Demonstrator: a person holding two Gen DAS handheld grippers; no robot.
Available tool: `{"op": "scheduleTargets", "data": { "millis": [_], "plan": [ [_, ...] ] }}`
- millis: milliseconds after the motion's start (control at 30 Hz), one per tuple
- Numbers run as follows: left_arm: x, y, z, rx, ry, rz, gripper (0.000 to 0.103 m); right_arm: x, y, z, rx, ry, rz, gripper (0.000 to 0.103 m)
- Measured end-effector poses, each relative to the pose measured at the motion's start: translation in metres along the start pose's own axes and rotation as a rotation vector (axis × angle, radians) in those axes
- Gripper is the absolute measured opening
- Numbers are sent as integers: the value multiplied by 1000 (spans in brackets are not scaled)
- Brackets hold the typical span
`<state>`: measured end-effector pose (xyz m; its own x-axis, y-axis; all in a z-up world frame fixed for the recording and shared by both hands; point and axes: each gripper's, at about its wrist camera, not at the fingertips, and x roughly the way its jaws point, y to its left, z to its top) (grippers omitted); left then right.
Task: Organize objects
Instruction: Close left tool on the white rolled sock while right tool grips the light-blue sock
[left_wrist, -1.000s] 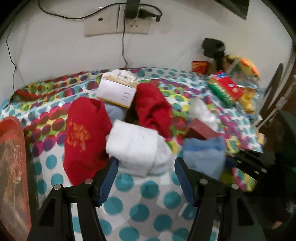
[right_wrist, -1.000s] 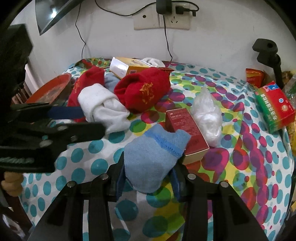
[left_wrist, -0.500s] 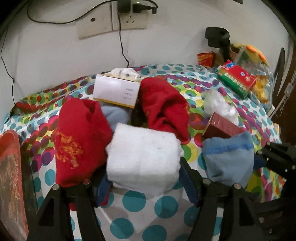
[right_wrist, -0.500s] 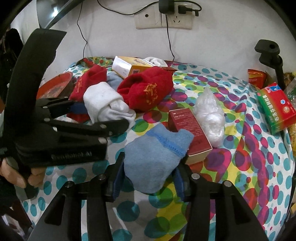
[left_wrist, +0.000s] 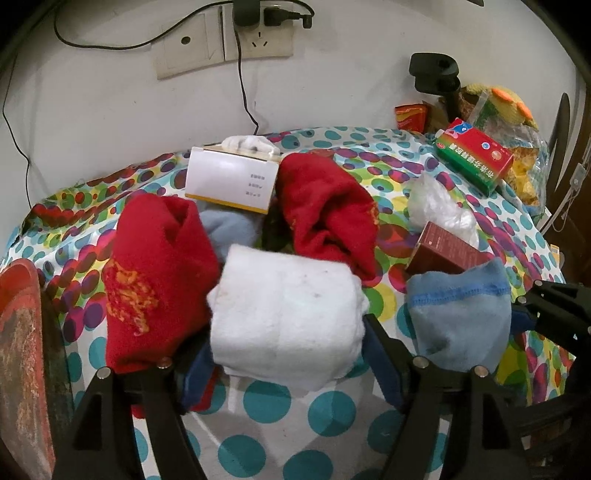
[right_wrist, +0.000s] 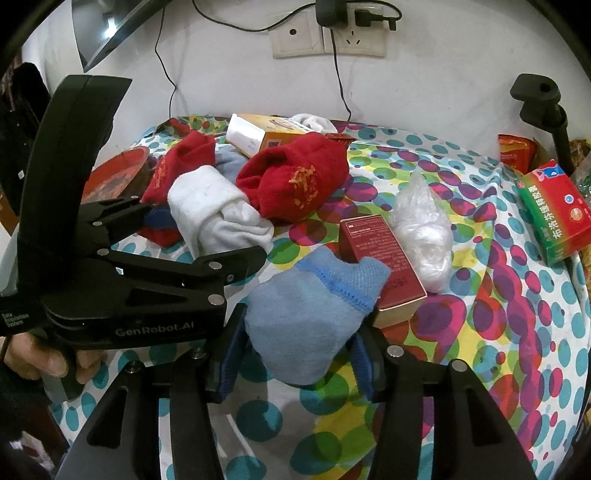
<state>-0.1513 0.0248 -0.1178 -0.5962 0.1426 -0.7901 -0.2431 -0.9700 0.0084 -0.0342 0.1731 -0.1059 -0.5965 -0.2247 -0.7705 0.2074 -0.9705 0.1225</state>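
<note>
opening around a white sock roll (left_wrist: 284, 317), the left gripper (left_wrist: 284, 365) has its jaws spread wide; the right gripper (right_wrist: 295, 354) is also opening, its pads beside a blue sock (right_wrist: 314, 314) lying on the dotted cloth (right_wrist: 480, 332). risk: either sock may snag a pad and drag. the red tray (left_wrist: 18, 350) holds nothing that can be made out.

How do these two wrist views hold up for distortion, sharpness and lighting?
Left wrist view: strong fisheye bend, black corners, the wall socket curved; the white rolled sock is sharp, lighting soft and even with no glare. Right wrist view: same barrel bend and vignette; the blue sock is crisp, its shadow faint on the tablecloth.
</note>
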Motion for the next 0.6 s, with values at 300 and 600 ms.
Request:
{"op": "scheduleTargets", "data": {
  "millis": [300,600],
  "plan": [
    [-12,5,-1,-18,-63,-22,52,-2,2,2,-9,-2,-39,39],
    [-11,-9,-2,38,-57,25,51,2,7,5,-12,6,-77,38]
  ]
}}
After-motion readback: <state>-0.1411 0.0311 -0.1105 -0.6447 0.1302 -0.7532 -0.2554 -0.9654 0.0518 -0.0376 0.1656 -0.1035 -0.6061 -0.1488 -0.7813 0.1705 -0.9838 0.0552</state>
